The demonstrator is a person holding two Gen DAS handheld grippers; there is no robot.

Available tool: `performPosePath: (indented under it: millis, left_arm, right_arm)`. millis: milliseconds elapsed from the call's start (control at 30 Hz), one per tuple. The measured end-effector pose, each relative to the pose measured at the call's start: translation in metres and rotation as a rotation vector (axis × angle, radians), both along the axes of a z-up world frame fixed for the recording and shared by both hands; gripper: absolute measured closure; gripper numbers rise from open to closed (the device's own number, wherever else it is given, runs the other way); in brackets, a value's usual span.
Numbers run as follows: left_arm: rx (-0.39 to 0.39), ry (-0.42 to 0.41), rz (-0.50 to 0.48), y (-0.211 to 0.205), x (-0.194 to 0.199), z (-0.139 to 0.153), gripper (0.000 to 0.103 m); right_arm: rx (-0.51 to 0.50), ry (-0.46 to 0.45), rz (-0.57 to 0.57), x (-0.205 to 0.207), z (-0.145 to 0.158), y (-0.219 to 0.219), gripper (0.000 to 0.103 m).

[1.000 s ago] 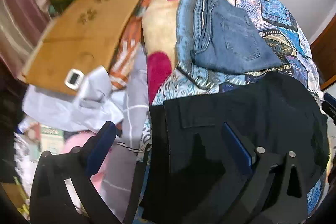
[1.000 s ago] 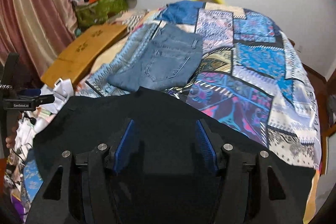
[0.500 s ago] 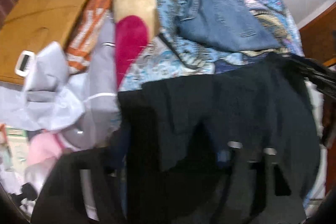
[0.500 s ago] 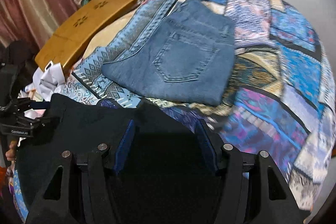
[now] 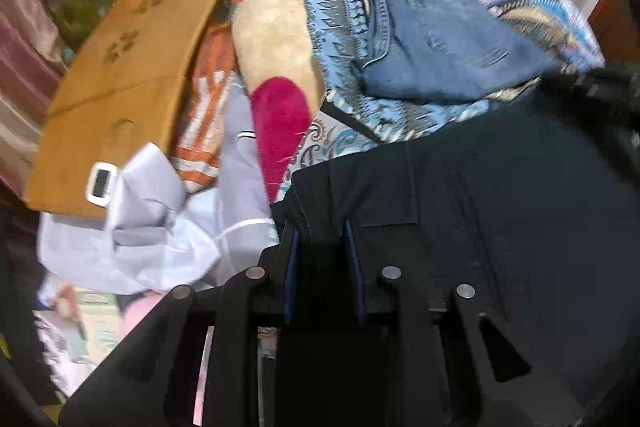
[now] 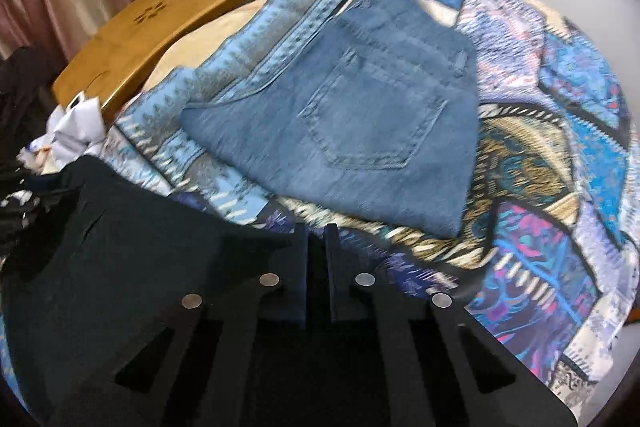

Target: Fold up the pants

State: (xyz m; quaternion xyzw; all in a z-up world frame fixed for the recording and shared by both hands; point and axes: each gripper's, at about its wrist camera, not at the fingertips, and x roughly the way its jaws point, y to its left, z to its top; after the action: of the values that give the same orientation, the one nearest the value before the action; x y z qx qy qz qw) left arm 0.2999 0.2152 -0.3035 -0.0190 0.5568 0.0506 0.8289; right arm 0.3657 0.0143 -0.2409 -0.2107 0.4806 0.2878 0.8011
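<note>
Gripping the black pants (image 5: pixel 500 211) at two points, both tongs sat closed on fabric. The left tongs (image 5: pixel 320 239) were narrowed onto a bunched corner at the garment's left edge, dark cloth filling the gap between the fingers. The right tongs (image 6: pixel 317 239) were nearly fully closed on a far edge of the same garment, only a thin fold between the pads.

Position: the pants lay across the near part of the bed, on the patterned quilt (image 6: pixel 540 247), just in front of the folded blue jeans (image 6: pixel 360 115).

Progress (judged): one pair, the jeans, appeared already folded and set aside, back pocket up. The black pair seemed early to midway: spread in a broad panel with at least one layer lapped over, a flap edge and seam showing in the left view. A further fold and placing probably remained.

Appearance: black or very dark navy, matte, soft woven cloth, mostly flat, slightly rumpled near the left grasp. Both views motion-blurred, so detail was limited.

Alongside: a wooden lap board (image 5: pixel 128 75) and white cloth (image 5: pixel 152 219) lay left of the bed.
</note>
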Motion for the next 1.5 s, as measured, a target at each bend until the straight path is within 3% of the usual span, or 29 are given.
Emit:
performPosePath:
  millis: [67,233,300,400,433,467,600,667,733,867,967,1333,1500]
  left_arm:
    - [0.02,0.004,0.012,0.002,0.0,-0.002,0.076]
    - [0.02,-0.021,0.105,0.014,-0.008,0.019,0.067]
    - [0.028,-0.046,0.101,0.011,-0.013,0.032,0.057]
    - [-0.033,-0.085,0.062,0.001,-0.025,0.049,0.037]
    - [-0.049,-0.09,0.04,-0.005,-0.029,0.051,0.035]
    - [-0.056,-0.087,0.007,-0.013,-0.033,0.052,0.033]
    - [-0.014,-0.023,-0.089,-0.045,-0.048,0.034,0.028]
    - [-0.009,0.025,-0.113,-0.054,-0.056,0.019,0.027]
    - [-0.011,0.017,-0.1,-0.055,-0.066,0.015,0.022]
    - [-0.034,0.02,-0.054,-0.042,-0.083,0.018,0.018]
    - [0.019,0.021,-0.049,-0.04,-0.097,0.02,0.018]
    - [0.099,0.015,-0.033,-0.051,-0.118,0.04,0.018]
    - [0.11,-0.038,-0.029,-0.069,-0.106,0.068,0.016]
  right_arm:
    - [-0.008,-0.059,-0.05,0.004,0.01,-0.004,0.1]
    - [0.087,0.009,-0.099,-0.001,0.033,-0.03,0.099]
    - [0.095,0.02,-0.086,-0.013,0.042,-0.036,0.093]
    - [0.107,0.03,-0.065,-0.03,0.047,-0.039,0.067]
    - [0.104,0.03,-0.062,-0.034,0.045,-0.04,0.055]
    - [0.093,0.028,-0.058,-0.041,0.043,-0.039,0.05]
    - [0.004,0.05,-0.033,-0.071,0.026,-0.036,0.049]
    - [0.005,0.011,-0.043,-0.088,0.025,-0.042,0.049]
    - [0.029,-0.004,-0.056,-0.102,0.029,-0.048,0.049]
    - [0.092,0.045,-0.075,-0.124,0.034,-0.065,0.041]
    - [0.11,0.041,-0.073,-0.141,0.036,-0.073,0.037]
    - [0.258,0.128,-0.06,-0.172,0.047,-0.117,0.036]
    - [0.29,0.021,-0.142,-0.166,0.064,-0.166,0.036]
